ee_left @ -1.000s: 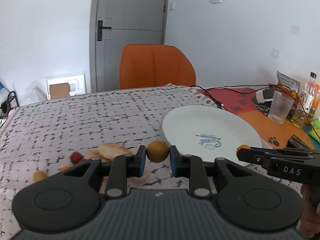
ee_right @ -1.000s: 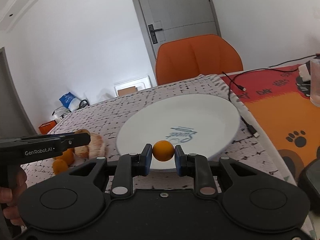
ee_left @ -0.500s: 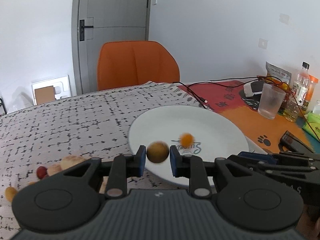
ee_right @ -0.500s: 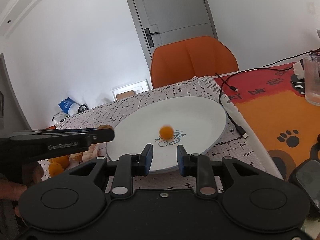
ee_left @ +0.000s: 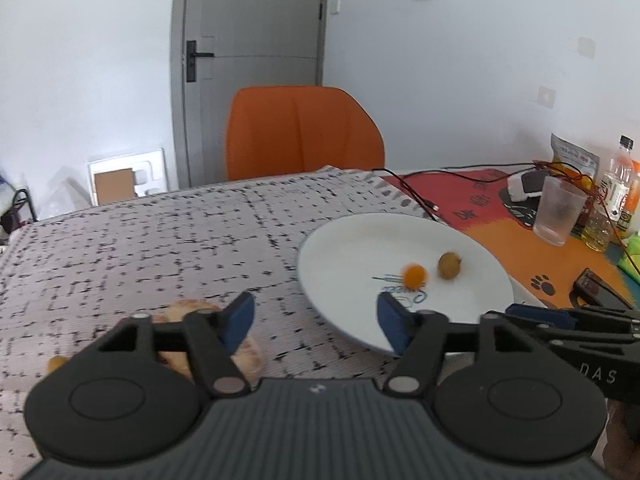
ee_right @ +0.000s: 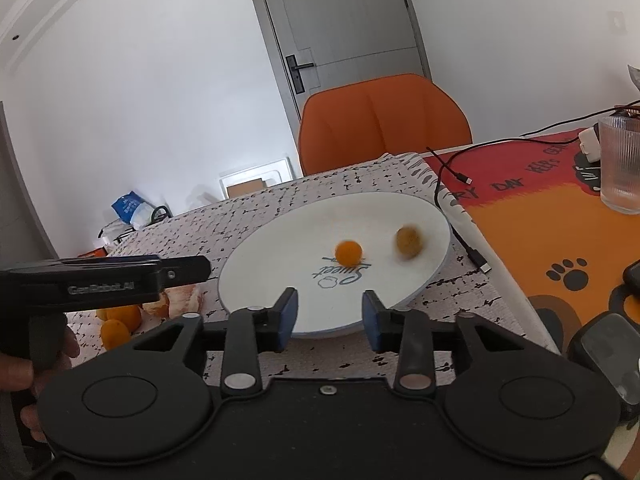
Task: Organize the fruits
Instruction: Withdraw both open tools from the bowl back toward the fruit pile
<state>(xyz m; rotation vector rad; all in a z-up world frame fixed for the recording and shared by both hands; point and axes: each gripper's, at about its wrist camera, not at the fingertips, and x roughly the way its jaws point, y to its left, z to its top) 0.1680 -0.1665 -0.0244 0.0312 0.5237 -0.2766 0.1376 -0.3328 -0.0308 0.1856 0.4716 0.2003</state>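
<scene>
Fingers (ee_right: 287,312) apart, fruits (ee_right: 348,251) beyond

Clearance ahead of both grippers

Left gripper (ee_left: 316,322): jaws spread, bare patterned cloth (ee_left: 160,240) ahead; peeled fruit pieces (ee_left: 208,332) under its left finger; white plate (ee_left: 348,248) ahead-right carrying small orange fruit (ee_left: 415,275) and brown fruit (ee_left: 449,265). Right gripper (ee_right: 330,320): plate rim directly ahead; cable (ee_right: 472,256) and glass (ee_right: 620,164) to right.
</scene>
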